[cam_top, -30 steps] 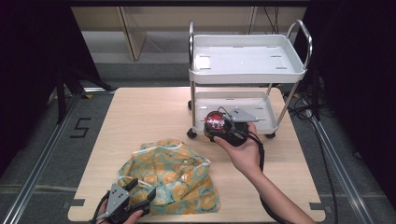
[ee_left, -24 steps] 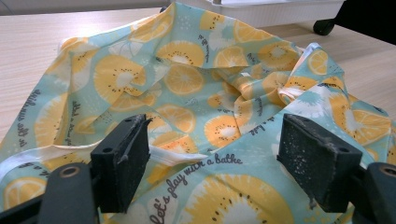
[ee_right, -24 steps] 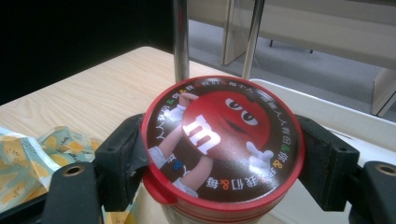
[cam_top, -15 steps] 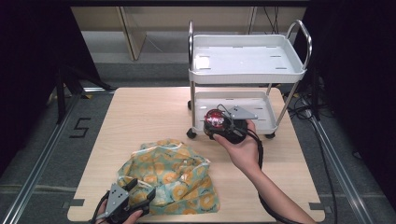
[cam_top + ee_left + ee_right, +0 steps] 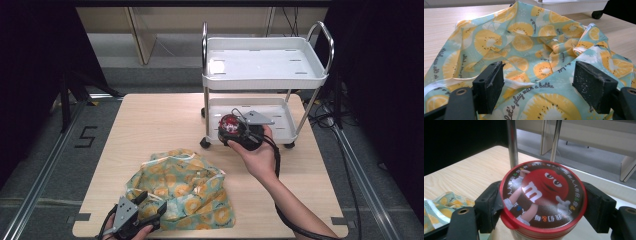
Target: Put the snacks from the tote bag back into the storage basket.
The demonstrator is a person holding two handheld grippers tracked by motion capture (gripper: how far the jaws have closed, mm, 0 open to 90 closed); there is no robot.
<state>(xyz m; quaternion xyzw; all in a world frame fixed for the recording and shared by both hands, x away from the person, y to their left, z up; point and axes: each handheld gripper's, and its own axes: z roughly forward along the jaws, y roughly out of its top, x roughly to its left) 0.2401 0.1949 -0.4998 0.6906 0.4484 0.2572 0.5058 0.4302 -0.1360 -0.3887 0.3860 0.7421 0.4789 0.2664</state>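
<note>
A round tub with a red lid printed with a red candy character sits between the jaws of my right gripper, which is shut on it. In the high view the tub and right gripper hover at the front edge of the white cart's lower shelf. A crumpled teal cloth with orange-slice print lies on the table's near left. My left gripper rests at the cloth's near edge, jaws open over the cloth with nothing pinched.
The white two-shelf cart on castors stands at the table's far right, its chrome posts just behind the tub. The wooden table has bare room at the far left. A cable trails from my right gripper.
</note>
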